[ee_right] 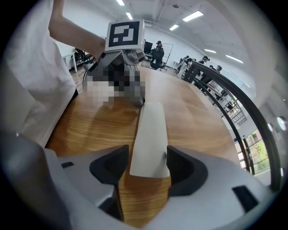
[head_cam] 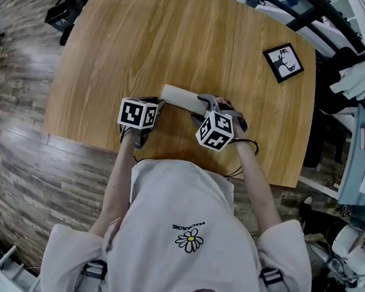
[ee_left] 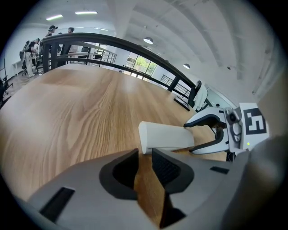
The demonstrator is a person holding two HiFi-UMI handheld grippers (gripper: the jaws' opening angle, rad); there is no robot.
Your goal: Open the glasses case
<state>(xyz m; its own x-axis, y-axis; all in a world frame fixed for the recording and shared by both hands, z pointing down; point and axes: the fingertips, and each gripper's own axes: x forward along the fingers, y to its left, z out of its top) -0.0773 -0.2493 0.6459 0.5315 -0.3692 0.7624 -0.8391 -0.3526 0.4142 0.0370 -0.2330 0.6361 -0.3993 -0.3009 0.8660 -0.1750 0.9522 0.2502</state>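
Here the glasses case [ee_right: 150, 130] lies closed and flat on the table, a long, smooth, off-white shell with rounded edges and blunt ends. My right gripper [ee_right: 147, 150] has its jaws spread wide astride one end, with the dark pads just beside both flanks; whether they touch I cannot tell. My left gripper [ee_left: 145, 152] sits at the other end, its jaws a narrow slit apart with only bare wood between them and the case's end just past their tips. A small black-framed picture [head_cam: 283, 62] lies well apart, near the far right corner. The table [head_cam: 114, 55] is pale, grained wood with rounded corners, over a floor [head_cam: 18, 161] of grey-brown planks. A black railing [ee_left: 135, 47] curves beyond it under ceiling strip lights.
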